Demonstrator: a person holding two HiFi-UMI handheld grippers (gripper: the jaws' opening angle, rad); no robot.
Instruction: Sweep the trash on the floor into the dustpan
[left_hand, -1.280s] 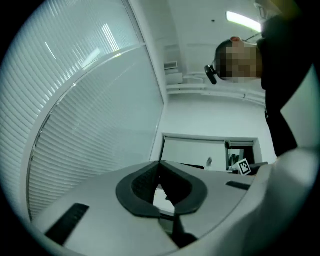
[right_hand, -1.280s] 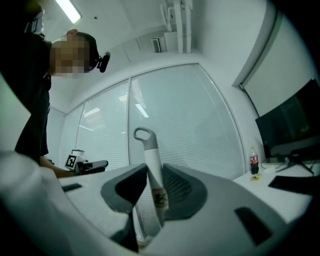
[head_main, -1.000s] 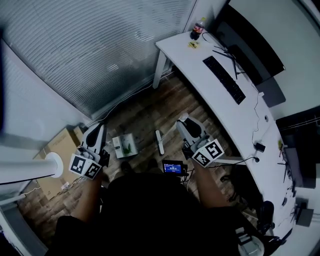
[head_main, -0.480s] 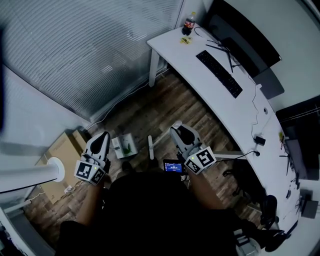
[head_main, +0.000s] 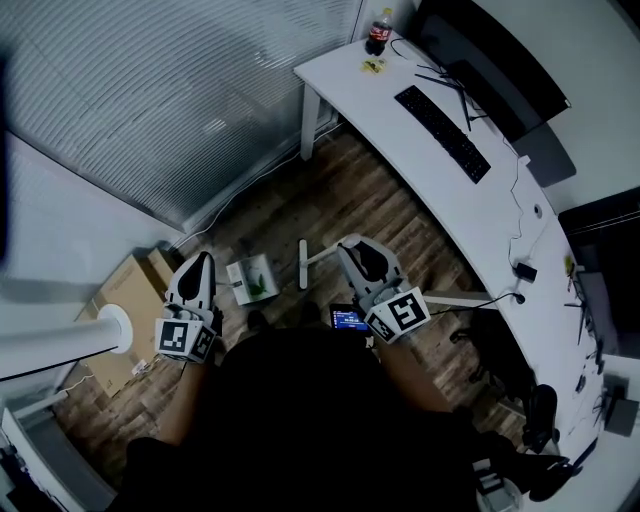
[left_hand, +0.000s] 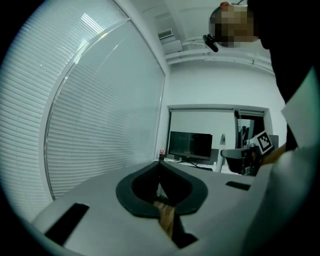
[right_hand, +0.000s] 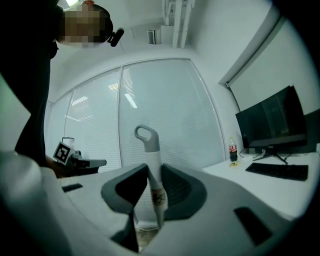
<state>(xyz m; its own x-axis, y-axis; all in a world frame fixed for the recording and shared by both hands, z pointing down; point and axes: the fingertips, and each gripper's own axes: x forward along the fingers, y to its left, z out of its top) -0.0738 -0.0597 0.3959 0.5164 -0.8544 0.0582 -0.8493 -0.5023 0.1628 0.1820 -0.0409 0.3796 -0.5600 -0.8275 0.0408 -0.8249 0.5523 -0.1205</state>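
Observation:
On the wooden floor a white dustpan (head_main: 252, 280) lies with green scraps in it. Just right of it is the white broom head (head_main: 303, 265). Its white handle (right_hand: 154, 185), topped by a grey loop, stands upright between the jaws of my right gripper (right_hand: 152, 172), which is shut on it; in the head view that gripper (head_main: 352, 248) is right of the broom head. My left gripper (head_main: 200, 262) hovers left of the dustpan. In its own view the left gripper (left_hand: 161, 175) is shut, with only a brown sliver showing in the slit.
A cardboard box (head_main: 125, 290) and a white round post (head_main: 108, 330) stand at the left. Window blinds (head_main: 200, 90) run along the far side. A white desk (head_main: 440, 190) with keyboard (head_main: 442, 118), monitor and cola bottle (head_main: 378, 32) curves along the right.
Both grippers have sunk a little. The broom head has slid left and now lies closer to the dustpan. Both grippers' jaws look unchanged.

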